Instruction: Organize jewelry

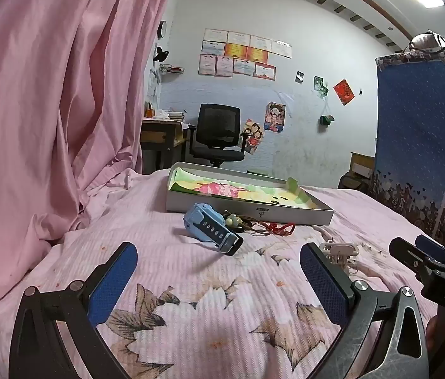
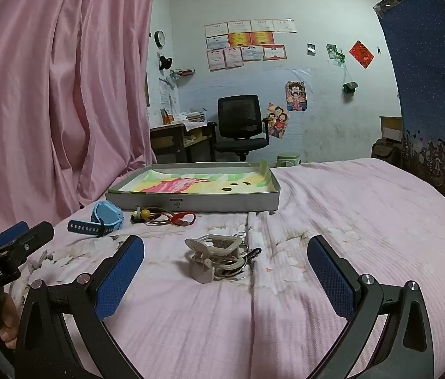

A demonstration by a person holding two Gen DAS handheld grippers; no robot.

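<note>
Both grippers are hovering low over the bed (image 2: 364,208) with nothing between their fingers, which reads as the opening of the job rather than the middle of it. The left gripper (image 1: 219,271) is holding its fingers spread wide and empty, and the blue watch (image 1: 211,225) is lying straight ahead of them, just beyond the tips, so it is probably the piece this hand is lining up on. Just past the watch, the beaded cord necklace (image 1: 254,222) is trailing along the foot of the tray (image 1: 247,210), touching or nearly touching its front wall. The right gripper (image 2: 225,276) is likewise standing released and empty, and the pale hair claw clip (image 2: 214,257), tangled with some thin rings, is sitting ahead of and between its fingers, close enough that a short push forward and a squeeze should take it. The tray, lined with a coloured drawing, is lying beyond both sets of fingers and is holding no jewelry so far as can be seen, so it looks like the intended home for everything scattered in front of it.
</note>
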